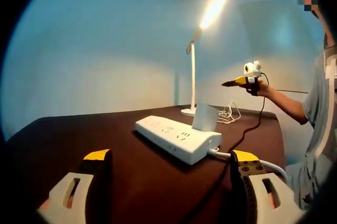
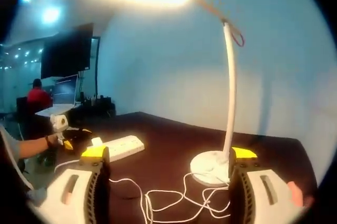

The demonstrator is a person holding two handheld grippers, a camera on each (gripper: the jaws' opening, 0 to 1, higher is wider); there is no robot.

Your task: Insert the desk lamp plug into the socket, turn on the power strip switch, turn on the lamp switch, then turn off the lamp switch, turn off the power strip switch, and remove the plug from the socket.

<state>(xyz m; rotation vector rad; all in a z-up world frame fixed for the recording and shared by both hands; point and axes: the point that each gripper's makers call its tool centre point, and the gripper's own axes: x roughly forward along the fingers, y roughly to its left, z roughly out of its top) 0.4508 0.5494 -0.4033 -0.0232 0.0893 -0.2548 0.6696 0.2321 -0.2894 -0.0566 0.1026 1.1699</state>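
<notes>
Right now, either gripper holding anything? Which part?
Nothing held. Left gripper is open short of the power strip; right gripper is open near the lit lamp's base, jaws empty.

Lit lamp (image 1: 192, 76), plug (image 1: 205, 117) seemingly socketed.

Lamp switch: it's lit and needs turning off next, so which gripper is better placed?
Right. Its open gripper faces the lamp base close ahead; the left gripper faces the power strip, the base farther behind.
</notes>
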